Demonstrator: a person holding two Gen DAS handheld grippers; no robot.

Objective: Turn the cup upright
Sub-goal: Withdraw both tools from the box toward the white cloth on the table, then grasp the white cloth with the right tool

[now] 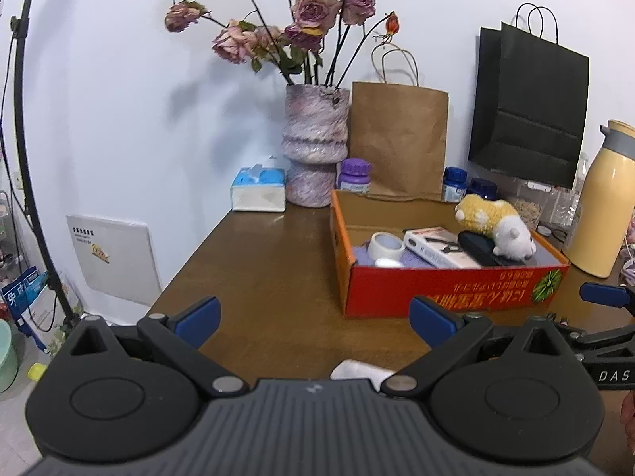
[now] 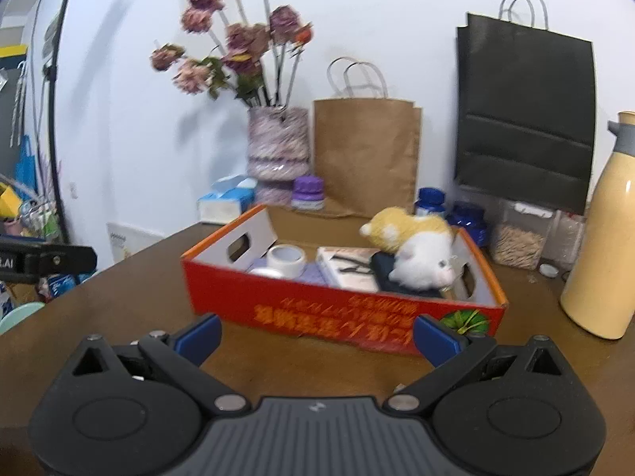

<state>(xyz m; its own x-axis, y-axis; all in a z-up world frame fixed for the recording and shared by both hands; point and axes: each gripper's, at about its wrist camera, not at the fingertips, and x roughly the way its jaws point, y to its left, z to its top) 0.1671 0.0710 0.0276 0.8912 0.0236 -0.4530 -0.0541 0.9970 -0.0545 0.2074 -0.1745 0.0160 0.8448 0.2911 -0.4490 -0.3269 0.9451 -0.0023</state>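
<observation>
Left gripper [image 1: 313, 323] wide open, empty — right gripper [image 2: 315, 337] likewise. Cup [image 1: 359, 369] probably the white object just below the left gripper's fingers, mostly hidden. Likely light, stiff, maybe slippery; grip across its side wall. Red cardboard box [image 1: 448, 289] ahead, well apart.

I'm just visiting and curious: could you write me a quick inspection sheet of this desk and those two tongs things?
Surface: brown wooden table, bare in front.
Job's things: no cup clearly seen; a white object peeks out under the left tongs, unidentifiable.
Clutter: red cardboard box holding a tape roll and a plush toy; vase of dried roses; tissue box; yellow flask; paper bags.
Grippers: left tongs open, empty; right tongs open, empty.
Cables: black cable along a stand.
Surroundings: white wall.
</observation>
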